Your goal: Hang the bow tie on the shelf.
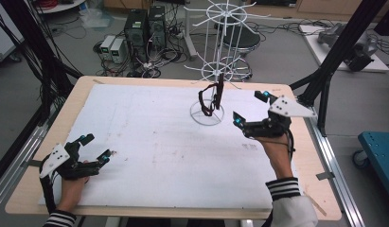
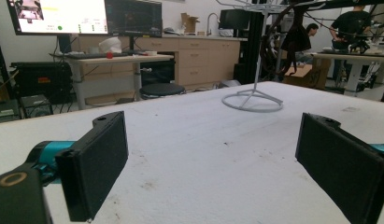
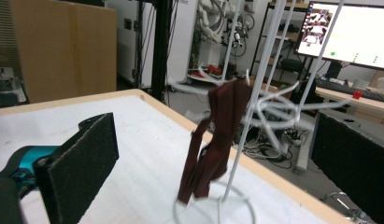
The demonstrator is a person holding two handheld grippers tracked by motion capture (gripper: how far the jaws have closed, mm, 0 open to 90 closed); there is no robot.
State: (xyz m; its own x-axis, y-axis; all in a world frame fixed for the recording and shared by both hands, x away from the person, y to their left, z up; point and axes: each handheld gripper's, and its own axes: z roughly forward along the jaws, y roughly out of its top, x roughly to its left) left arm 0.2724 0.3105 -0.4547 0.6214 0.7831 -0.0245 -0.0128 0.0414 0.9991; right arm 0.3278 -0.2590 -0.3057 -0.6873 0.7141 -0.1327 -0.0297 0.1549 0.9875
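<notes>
A white wire rack (image 1: 215, 71) stands on its ring base at the back middle of the white mat (image 1: 149, 142). A dark brown strap (image 1: 208, 100) hangs from one of its lower arms, down to just above the ring. My right gripper (image 1: 250, 108) is held open just right of the rack, with nothing between its pads. In the right gripper view the strap (image 3: 224, 121) hangs ahead of the open right gripper (image 3: 217, 163), apart from both pads. My left gripper (image 1: 96, 147) rests open and empty near the front left of the mat. In its own view, the left gripper (image 2: 217, 163) faces the far rack base (image 2: 252, 100).
The wooden table edge (image 1: 182, 80) frames the mat. A black frame post (image 1: 324, 90) rises at the back right corner. Computers (image 1: 145, 28) and a stool (image 1: 242, 40) stand on the floor behind. A blue cart (image 1: 379, 151) is at the right.
</notes>
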